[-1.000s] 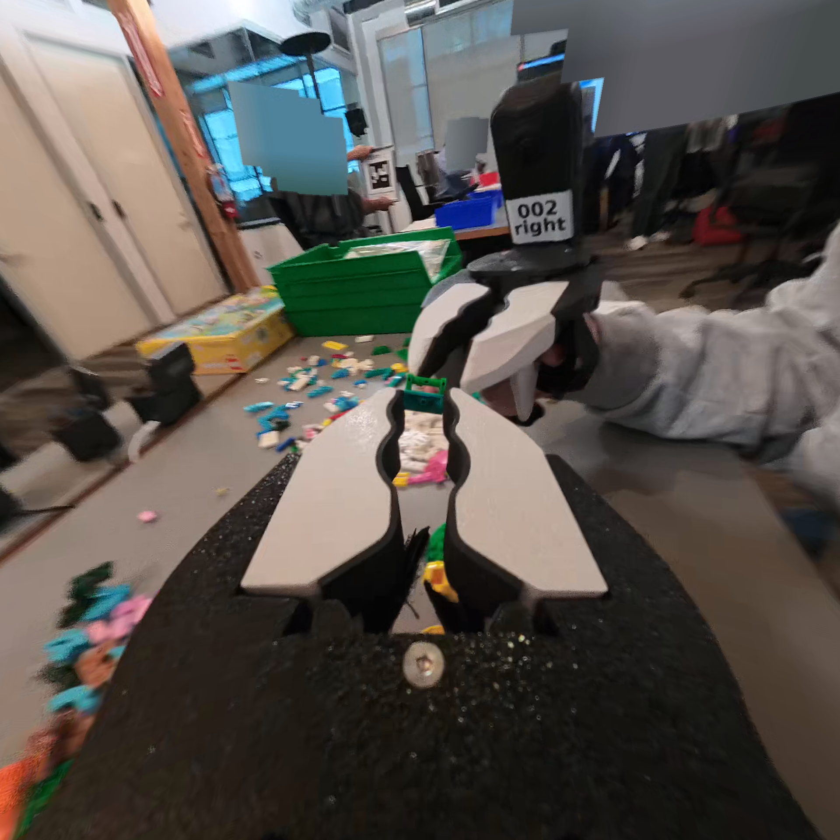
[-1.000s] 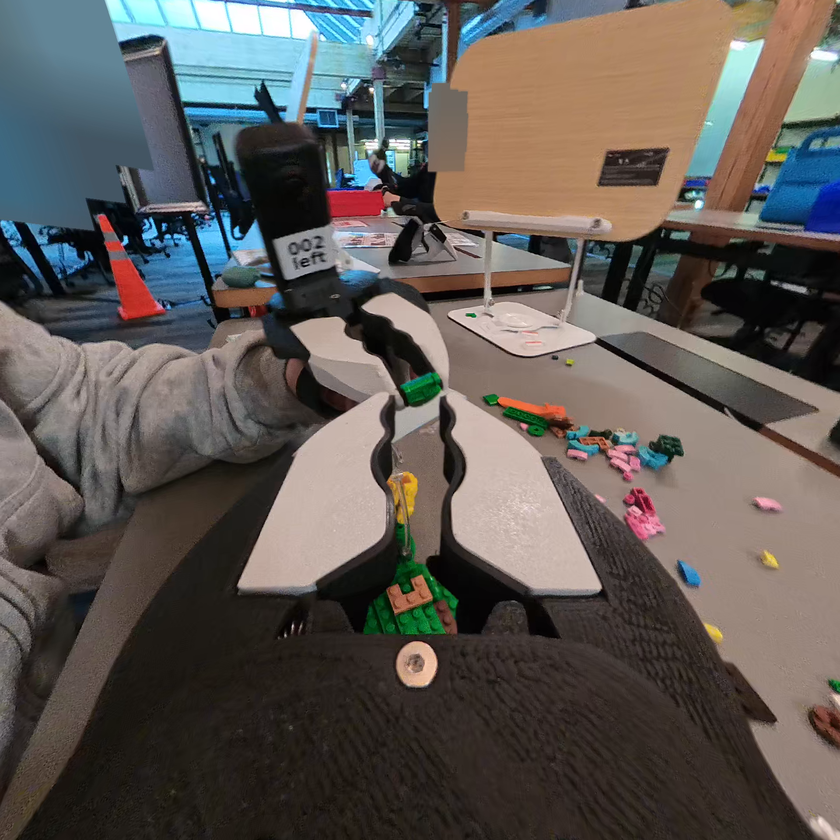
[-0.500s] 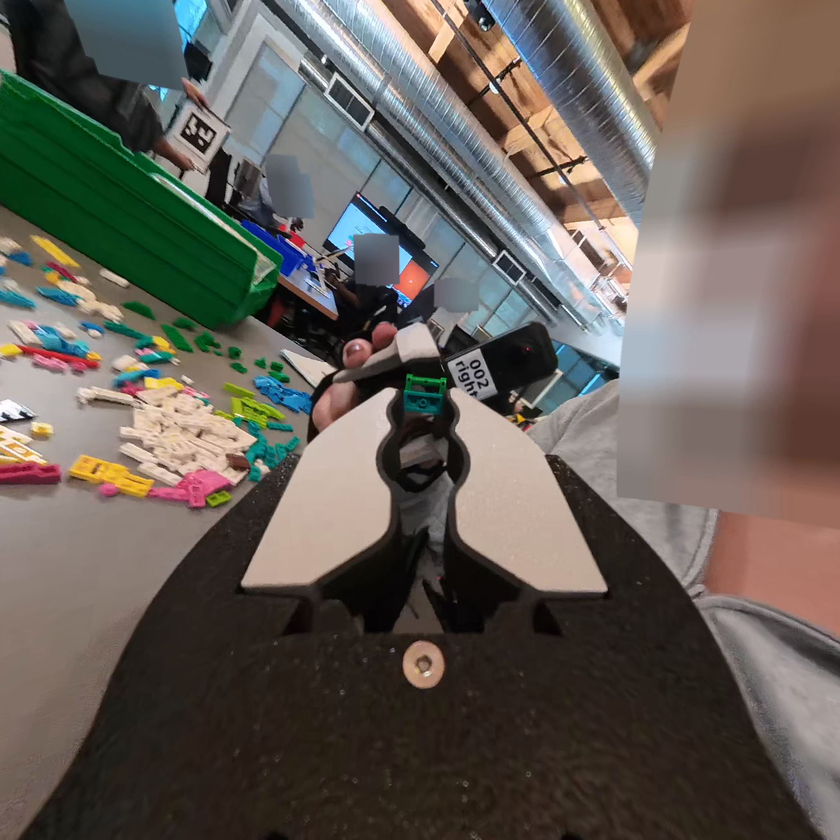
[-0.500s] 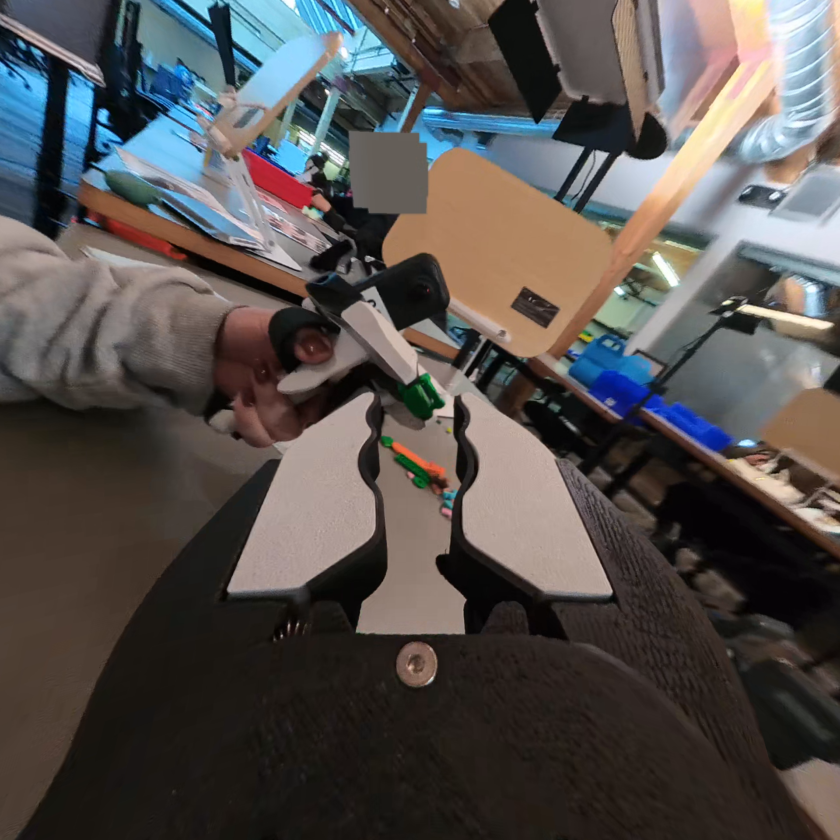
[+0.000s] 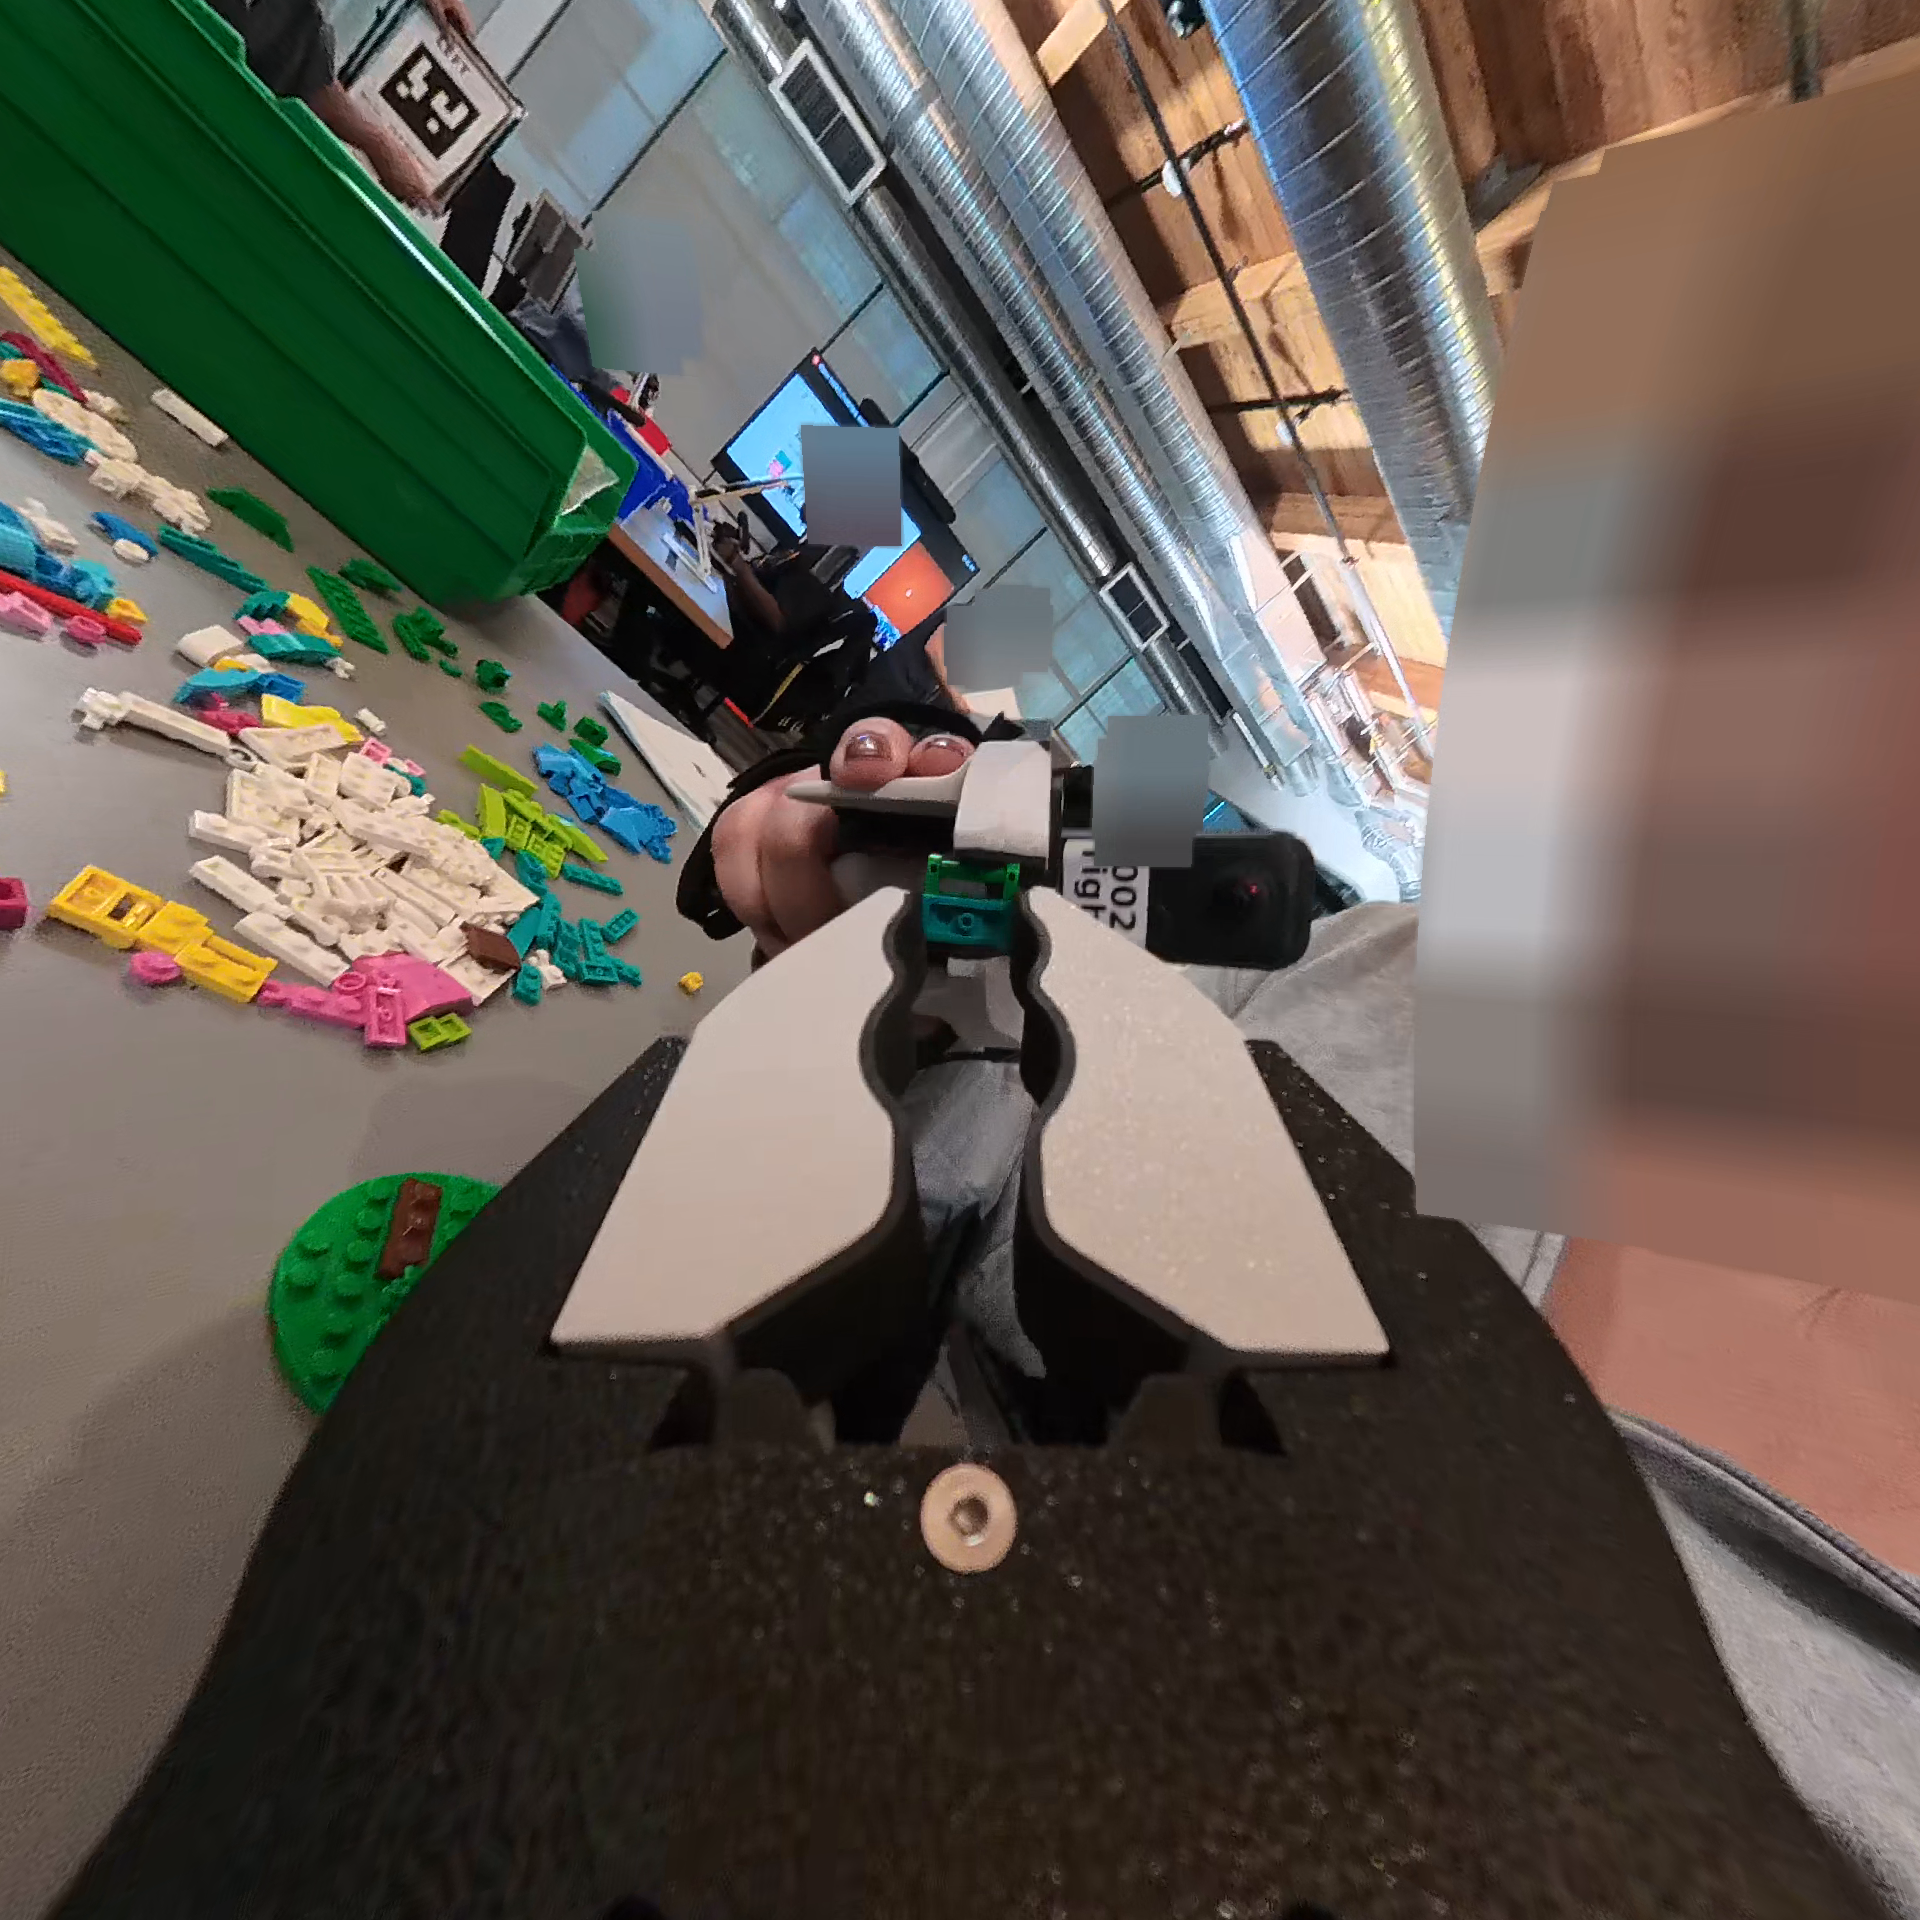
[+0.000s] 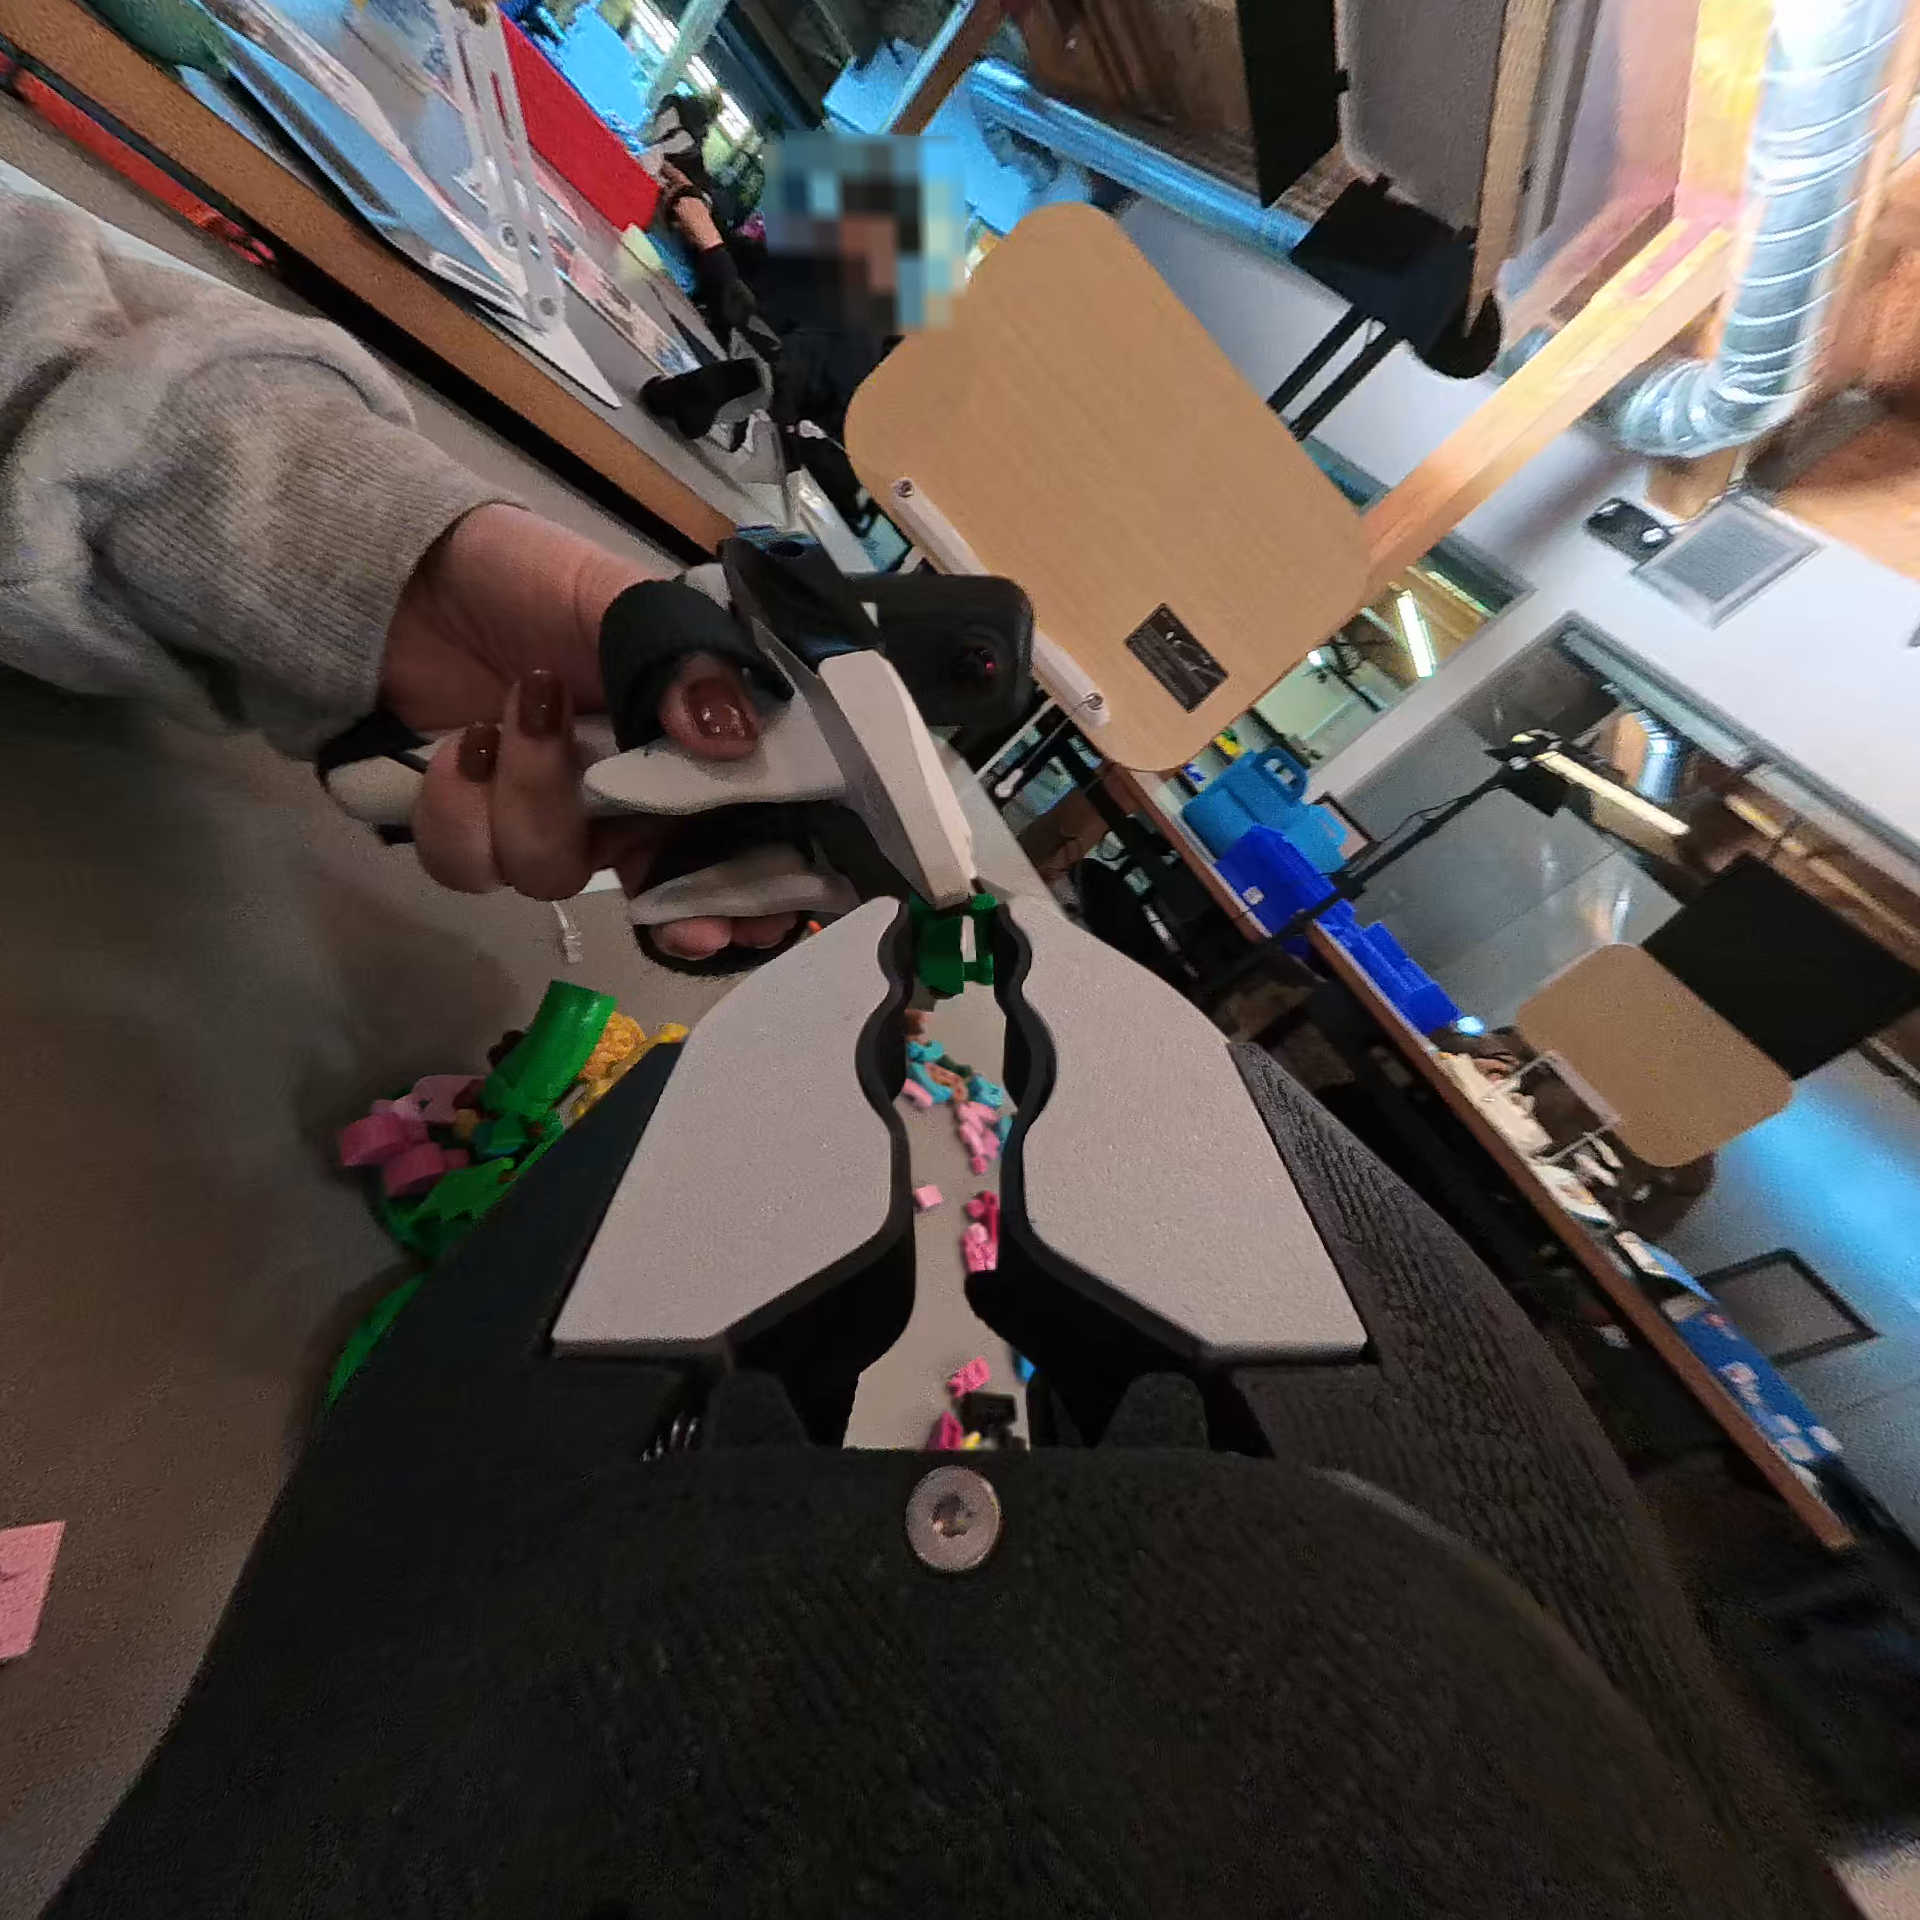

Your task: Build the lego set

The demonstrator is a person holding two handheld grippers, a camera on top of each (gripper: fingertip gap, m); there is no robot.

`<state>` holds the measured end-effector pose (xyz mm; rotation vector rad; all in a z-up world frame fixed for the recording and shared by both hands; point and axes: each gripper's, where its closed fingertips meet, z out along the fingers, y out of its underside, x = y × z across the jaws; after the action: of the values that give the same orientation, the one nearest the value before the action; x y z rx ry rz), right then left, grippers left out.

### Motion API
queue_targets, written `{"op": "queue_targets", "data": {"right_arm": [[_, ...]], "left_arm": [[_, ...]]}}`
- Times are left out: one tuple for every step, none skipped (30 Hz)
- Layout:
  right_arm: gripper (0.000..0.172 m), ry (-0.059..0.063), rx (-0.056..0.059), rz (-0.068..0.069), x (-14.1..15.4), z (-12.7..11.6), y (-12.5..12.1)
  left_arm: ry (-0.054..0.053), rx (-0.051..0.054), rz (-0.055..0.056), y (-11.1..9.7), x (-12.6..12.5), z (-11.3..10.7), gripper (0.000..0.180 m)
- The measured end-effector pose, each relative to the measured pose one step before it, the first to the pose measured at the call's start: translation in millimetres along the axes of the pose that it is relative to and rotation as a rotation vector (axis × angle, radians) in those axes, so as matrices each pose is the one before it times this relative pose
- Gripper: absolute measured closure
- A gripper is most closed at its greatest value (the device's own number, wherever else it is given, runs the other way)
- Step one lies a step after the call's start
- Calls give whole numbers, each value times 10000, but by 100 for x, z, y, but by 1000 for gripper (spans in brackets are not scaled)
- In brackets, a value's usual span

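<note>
Left wrist view first: left gripper (image 5: 968,914) raised off the grey table (image 5: 156,1122), jaws narrowed onto a small teal brick (image 5: 966,922) pinched right at the tips, with a green frame piece (image 5: 971,876) seated on its far side. Just beyond those tips, met by the right gripper (image 5: 1003,831), fingers edge-on and closed against the green frame piece from the opposite side, probably so each half could be braced against the other. Over to the right wrist view: right gripper (image 6: 951,951) narrowed onto that same green piece (image 6: 948,951), pads pressed on both sides, left fingers (image 6: 904,800) angled in from above. Well below the jaws, left on the table: a round green studded plate (image 5: 343,1288), white, yellow and pink loose bricks (image 5: 343,873), a green bin (image 5: 270,312) farther off.
</note>
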<state>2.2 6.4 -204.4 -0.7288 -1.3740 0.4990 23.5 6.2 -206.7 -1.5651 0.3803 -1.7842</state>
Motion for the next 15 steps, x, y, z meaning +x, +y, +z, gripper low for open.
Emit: {"op": "queue_targets", "data": {"right_arm": [[159,-130,17,87,-118,-18,29],[159,-82,22,7,-91,-31,-11],[159,-79,9,-20,-97,-37,-21],[159,-48,6,-30,-75,-10,-13],[159,-7,6,-30,-38,9,-1],[159,-10,2,-6,-53,16,-4],[159,-7,21,-4,-43,30,-35],[159,29,42,-8,-16,42,-69],[159,39,47,10,-7,37,-68],[159,41,29,12,-9,54,-47],[159,43,-28,4,-30,83,73],[158,1,-125,30,-58,115,259],[158,1,-223,80,22,87,470],[156,17,-225,125,129,33,548],[153,2,-227,220,208,-8,571]], "left_arm": [[-95,-147,83,113,-66,-39,165],[-54,-129,69,91,-3,-18,165],[-46,-100,108,106,21,-16,165],[-59,-65,107,80,3,-19,165],[-58,-41,78,36,-11,-19,165],[-46,-45,63,37,1,-31,165],[-19,-52,65,36,12,-43,165],[8,-30,32,9,49,-48,165],[11,-14,47,-7,63,-49,165],[-15,-21,89,-15,41,-52,165],[-98,-29,120,-42,-48,-83,165],[-247,-97,167,2,-225,-173,165],[-599,-98,275,-99,-672,-428,165],[-1172,-124,392,-182,-1515,-845,165],[-1583,-270,495,-22,-2299,-1125,164]]}}
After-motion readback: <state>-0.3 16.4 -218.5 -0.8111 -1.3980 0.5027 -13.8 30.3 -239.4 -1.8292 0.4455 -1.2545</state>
